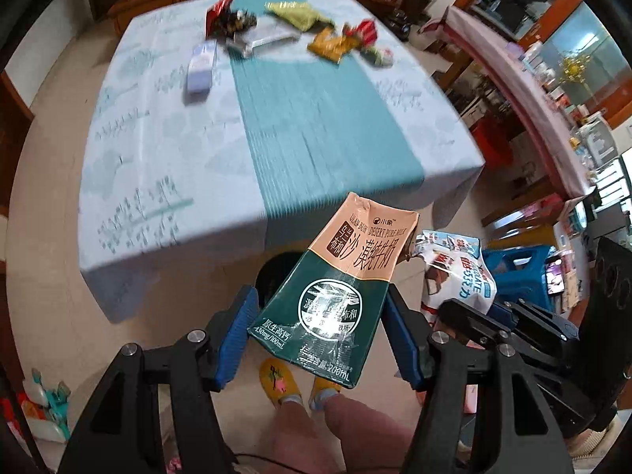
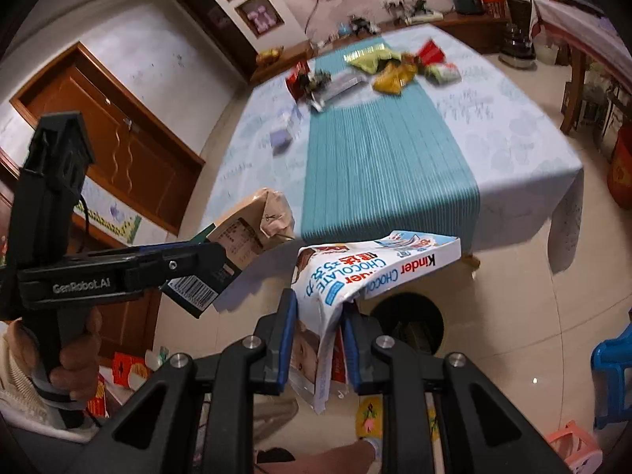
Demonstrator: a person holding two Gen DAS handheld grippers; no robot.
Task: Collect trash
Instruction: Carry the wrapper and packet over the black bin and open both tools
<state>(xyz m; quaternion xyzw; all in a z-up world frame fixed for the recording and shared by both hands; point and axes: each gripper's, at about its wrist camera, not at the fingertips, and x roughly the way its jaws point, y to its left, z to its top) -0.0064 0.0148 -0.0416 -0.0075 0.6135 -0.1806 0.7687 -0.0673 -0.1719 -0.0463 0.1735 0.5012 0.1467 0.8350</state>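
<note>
My left gripper is shut on a crushed green and tan milk carton, held over the floor in front of the table; the carton also shows in the right wrist view. My right gripper is shut on a white Kinder chocolate wrapper, which shows in the left wrist view too. A black round trash bin stands on the floor below both grippers. Several more wrappers and a small pale carton lie at the far end of the table.
The table has a pale blue cloth with a teal runner. A blue plastic stool stands to the right. The person's yellow slippers are on the tiled floor. A wooden door is at the left.
</note>
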